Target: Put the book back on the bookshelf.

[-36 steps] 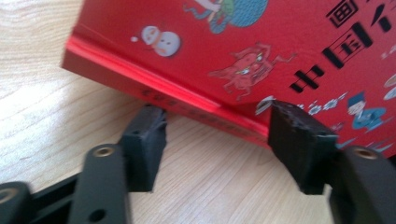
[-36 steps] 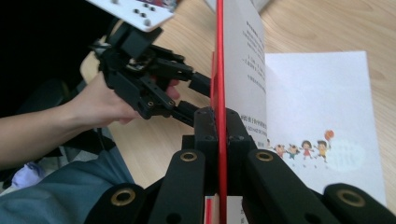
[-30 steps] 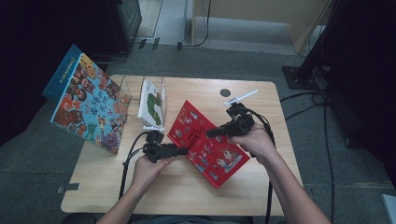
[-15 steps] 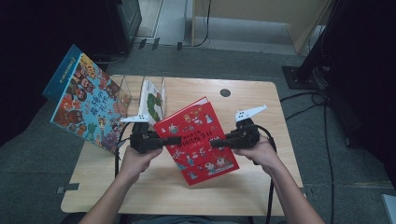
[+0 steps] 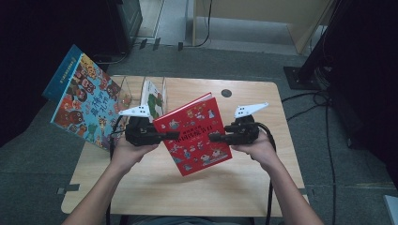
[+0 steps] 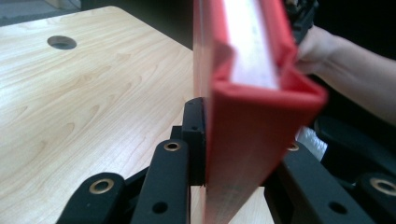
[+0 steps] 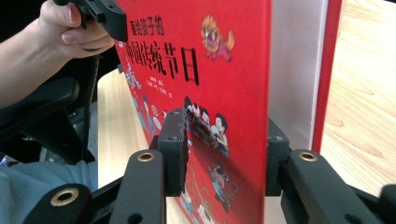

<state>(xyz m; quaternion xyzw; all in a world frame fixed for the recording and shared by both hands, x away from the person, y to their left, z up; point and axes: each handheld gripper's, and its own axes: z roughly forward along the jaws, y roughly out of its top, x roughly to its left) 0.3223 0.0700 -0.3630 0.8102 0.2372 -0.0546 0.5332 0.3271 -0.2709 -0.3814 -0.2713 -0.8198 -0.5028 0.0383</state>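
A red picture book (image 5: 197, 136) hangs tilted above the wooden table (image 5: 263, 183), held up between my two grippers. My left gripper (image 5: 173, 136) is at its left edge, the spine side. In the left gripper view the book (image 6: 243, 140) stands edge-on between the jaws, which have just been closing and now press on it. My right gripper (image 5: 213, 138) is at the book's right edge. In the right gripper view the cover (image 7: 224, 93) slants across the gap of my right gripper (image 7: 226, 154), whose jaws have just been opening and stand loose around it.
A large blue picture book (image 5: 84, 103) leans at the table's left edge. Beside it a clear rack (image 5: 136, 86) holds a green-and-white book (image 5: 152, 98). A round cable hole (image 5: 226, 93) sits at the table's back. Cables lie on the floor at right.
The red book has come up off the table and now hangs tilted in the air. My left gripper rose and closed on its left edge. My right gripper's jaws widened.
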